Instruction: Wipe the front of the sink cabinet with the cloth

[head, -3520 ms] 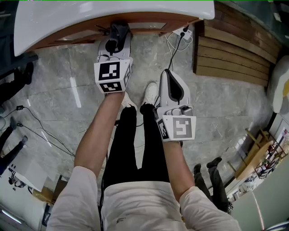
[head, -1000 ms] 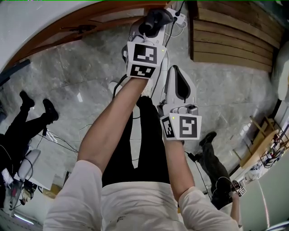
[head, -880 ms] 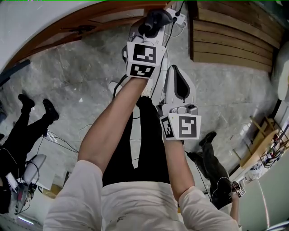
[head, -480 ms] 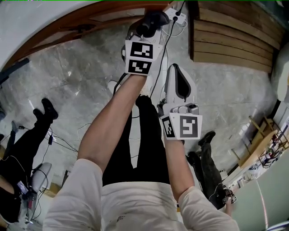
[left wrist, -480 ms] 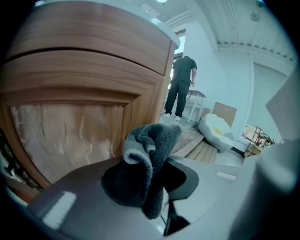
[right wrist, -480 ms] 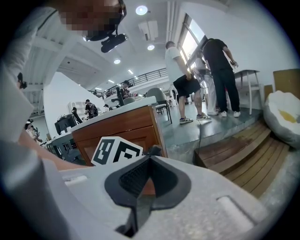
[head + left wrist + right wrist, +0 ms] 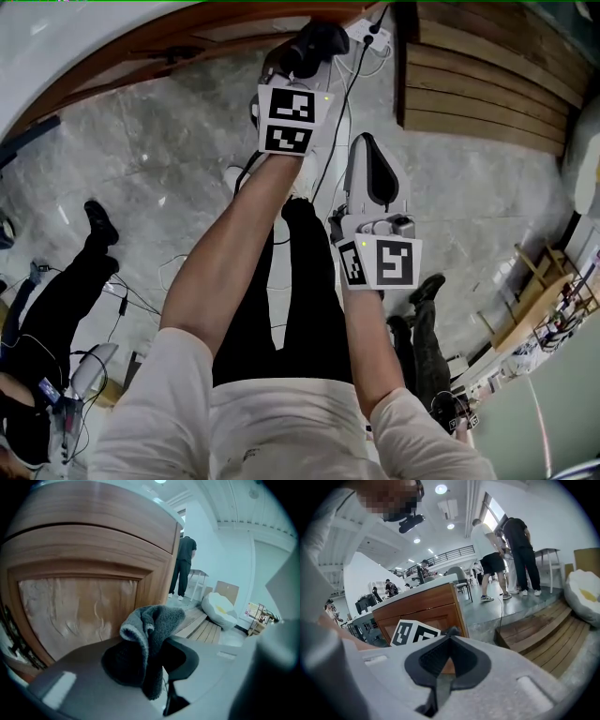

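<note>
The cloth (image 7: 153,620), a grey, fuzzy piece folded into a bunched hump, is clamped between the jaws of the left gripper (image 7: 149,662). Its upper fold sticks out past the jaw tips and a dark tail hangs down between them. Straight ahead of those jaws stands the sink cabinet (image 7: 79,599), its brown wooden front with a framed panel filling most of the left gripper view. The cloth's tip sits in line with the cabinet's right-hand corner post, but whether it touches the wood cannot be told.

In the head view the left gripper (image 7: 309,47) is stretched forward, and the cloth (image 7: 319,39) shows as a dark lump right at the lower edge of the cabinet (image 7: 187,45).

The right gripper (image 7: 373,176) hangs nearer the body, just to the right of the left arm, well back from the cabinet. Its jaws are closed together with nothing between them (image 7: 446,662).

Off to the right of both grippers lie wooden steps (image 7: 487,89) on the grey marble floor (image 7: 159,159).
</note>
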`<state>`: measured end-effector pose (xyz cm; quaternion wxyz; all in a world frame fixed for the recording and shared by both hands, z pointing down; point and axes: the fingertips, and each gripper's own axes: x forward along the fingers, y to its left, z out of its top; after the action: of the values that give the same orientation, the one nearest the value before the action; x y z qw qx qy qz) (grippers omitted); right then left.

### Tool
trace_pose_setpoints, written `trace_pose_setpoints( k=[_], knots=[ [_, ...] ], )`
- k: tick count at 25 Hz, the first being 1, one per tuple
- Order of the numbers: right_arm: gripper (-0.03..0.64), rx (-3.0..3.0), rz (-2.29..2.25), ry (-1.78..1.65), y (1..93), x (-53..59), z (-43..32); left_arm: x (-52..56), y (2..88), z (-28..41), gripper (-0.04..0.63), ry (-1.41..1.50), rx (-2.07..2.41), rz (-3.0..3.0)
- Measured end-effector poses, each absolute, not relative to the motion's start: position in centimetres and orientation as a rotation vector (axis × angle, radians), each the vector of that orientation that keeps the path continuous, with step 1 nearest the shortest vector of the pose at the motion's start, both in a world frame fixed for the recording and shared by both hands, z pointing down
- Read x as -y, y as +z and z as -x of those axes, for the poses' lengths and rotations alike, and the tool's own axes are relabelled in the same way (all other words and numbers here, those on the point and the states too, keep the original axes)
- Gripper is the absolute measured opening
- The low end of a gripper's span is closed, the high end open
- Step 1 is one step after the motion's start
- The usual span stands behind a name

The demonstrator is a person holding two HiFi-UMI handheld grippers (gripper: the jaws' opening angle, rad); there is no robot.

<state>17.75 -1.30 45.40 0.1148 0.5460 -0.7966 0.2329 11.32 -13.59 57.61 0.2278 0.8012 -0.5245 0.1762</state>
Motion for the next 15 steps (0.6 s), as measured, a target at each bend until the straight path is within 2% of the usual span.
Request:
trace_pose_setpoints(
  k=[15],
  knots=[
    [-0.005,2.323,-1.576,0.681,46.2,1.2,-16.2,13.6,58.3,-7.1,0.075,0.491,1.528,-2.173]
  ],
)
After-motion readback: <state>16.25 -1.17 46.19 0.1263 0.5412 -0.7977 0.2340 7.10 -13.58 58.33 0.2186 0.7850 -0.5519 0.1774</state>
